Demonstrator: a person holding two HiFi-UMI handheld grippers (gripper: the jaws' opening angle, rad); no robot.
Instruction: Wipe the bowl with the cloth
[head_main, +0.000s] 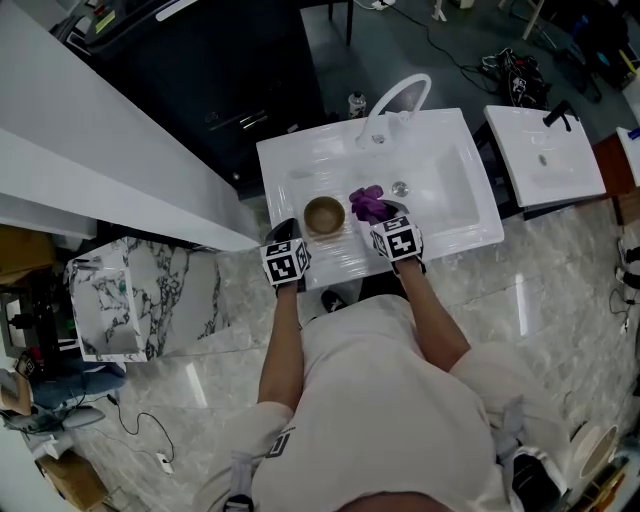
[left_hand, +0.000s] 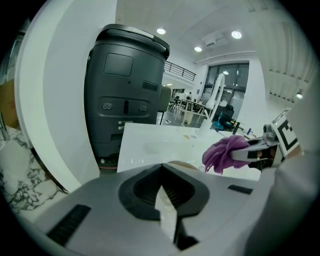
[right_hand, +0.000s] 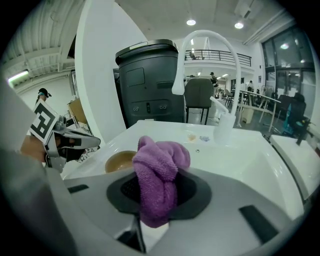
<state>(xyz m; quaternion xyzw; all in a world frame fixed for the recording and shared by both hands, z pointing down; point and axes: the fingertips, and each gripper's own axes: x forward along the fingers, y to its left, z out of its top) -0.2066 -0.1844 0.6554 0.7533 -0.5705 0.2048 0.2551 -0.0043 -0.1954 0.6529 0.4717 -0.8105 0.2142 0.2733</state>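
The bowl (head_main: 324, 214), tan and round, sits just past the tips of my left claw (left_hand: 161, 170), whose jaws are closed tight together. I cannot tell whether they pinch its rim. My right claw (head_main: 383, 213) is clamped on the purple cloth (right_hand: 159, 175), which bunches up between the jaws and spills over them. It hangs just right of the bowl and is not touching it. Both are over the left part of the white sink (head_main: 440, 190), with the drain (head_main: 400, 188) a little further right. The curved white faucet (head_main: 400, 95) rises at the far edge. Beyond the sink stands a dark grey bin (left_hand: 125, 90).
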